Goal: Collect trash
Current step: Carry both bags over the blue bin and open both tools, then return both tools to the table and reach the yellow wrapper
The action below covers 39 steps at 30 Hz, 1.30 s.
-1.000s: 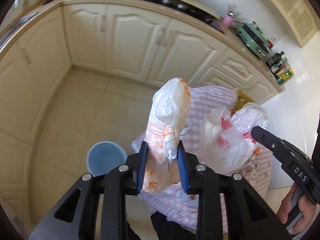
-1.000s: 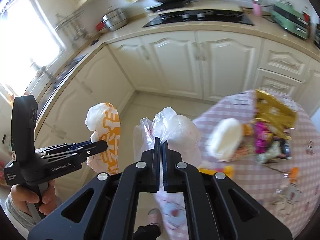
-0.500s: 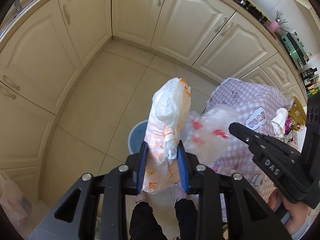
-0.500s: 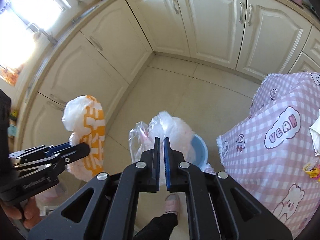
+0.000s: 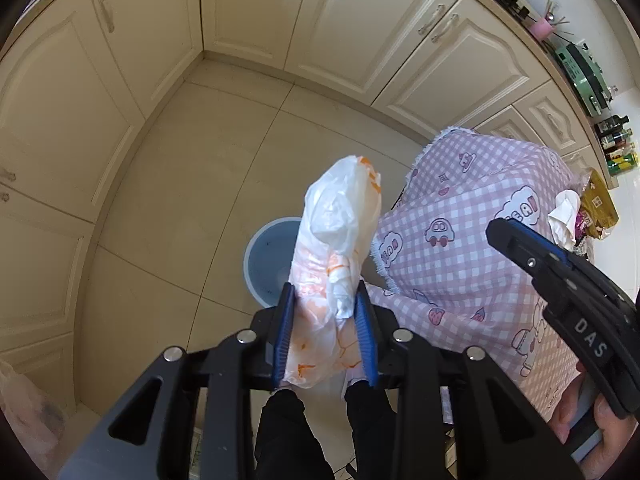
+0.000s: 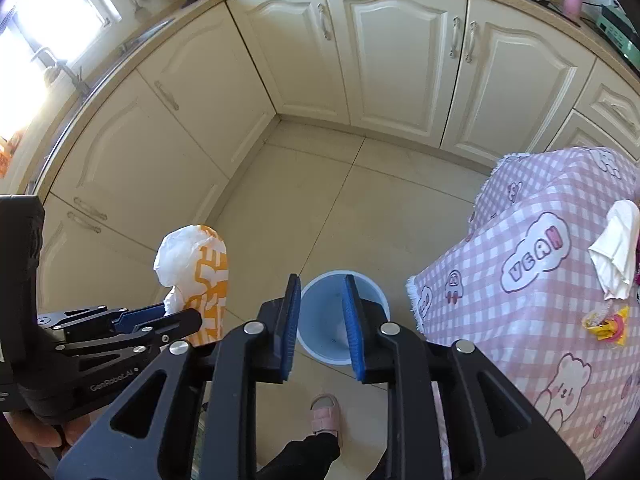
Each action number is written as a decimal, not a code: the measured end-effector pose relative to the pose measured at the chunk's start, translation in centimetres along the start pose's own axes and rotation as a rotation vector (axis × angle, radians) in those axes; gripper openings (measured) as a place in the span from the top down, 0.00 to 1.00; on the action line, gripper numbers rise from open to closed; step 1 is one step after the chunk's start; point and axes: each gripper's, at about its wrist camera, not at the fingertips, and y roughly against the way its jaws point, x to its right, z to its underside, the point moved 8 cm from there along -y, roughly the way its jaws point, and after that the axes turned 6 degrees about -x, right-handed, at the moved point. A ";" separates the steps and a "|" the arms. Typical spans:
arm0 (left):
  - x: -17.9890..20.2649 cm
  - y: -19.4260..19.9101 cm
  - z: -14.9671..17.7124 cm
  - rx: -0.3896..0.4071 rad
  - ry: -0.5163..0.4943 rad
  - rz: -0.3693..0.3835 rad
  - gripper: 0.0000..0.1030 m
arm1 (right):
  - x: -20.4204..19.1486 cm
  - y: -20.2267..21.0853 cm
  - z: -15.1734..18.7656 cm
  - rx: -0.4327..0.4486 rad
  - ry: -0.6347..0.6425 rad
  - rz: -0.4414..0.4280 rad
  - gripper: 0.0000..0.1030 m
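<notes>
- Two grippers hang over a blue bin (image 6: 343, 317) on the tiled kitchen floor (image 6: 320, 208), just beside a table under a pink checked cloth (image 6: 532, 280).
- The right gripper (image 6: 320, 312) has just been opening: its blue pads stand apart with nothing between them, and the bin's mouth shows through the gap.
- Half a second ago those pads were pressed together on a clear plastic bag with pink marks; that bag is now gone from the gripper, and a pale shape low inside the bin may be it, though that is too dim to tell.
- The left gripper (image 5: 324, 320) stays clamped on a white and orange plastic bag (image 5: 340, 232), which stands up from between the pads.
- In the left wrist view this bag partly covers the bin; in the right wrist view it sits to the left of the bin, over the floor.
- Both views have barely shifted over the last half second, whereas a second ago they looked across the worktop and the table top.
- Tissue (image 6: 616, 248) and wrappers (image 5: 596, 208) lie on the table, and a pink slipper (image 6: 326, 416) shows below the bin.
</notes>
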 end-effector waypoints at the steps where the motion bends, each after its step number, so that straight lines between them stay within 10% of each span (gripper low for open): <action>1: 0.5 0.0 -0.2 0.001 -0.007 0.002 0.72 | 0.2 0.3 0.0 0.006 -0.005 0.003 0.75; 20: 7.0 2.0 -1.2 0.057 -0.027 -0.035 0.48 | 5.7 5.3 0.0 0.075 -0.049 -0.017 0.66; 39: 30.7 -2.5 1.8 -0.001 -0.233 0.057 0.40 | 27.2 13.8 8.2 0.116 -0.275 0.114 0.60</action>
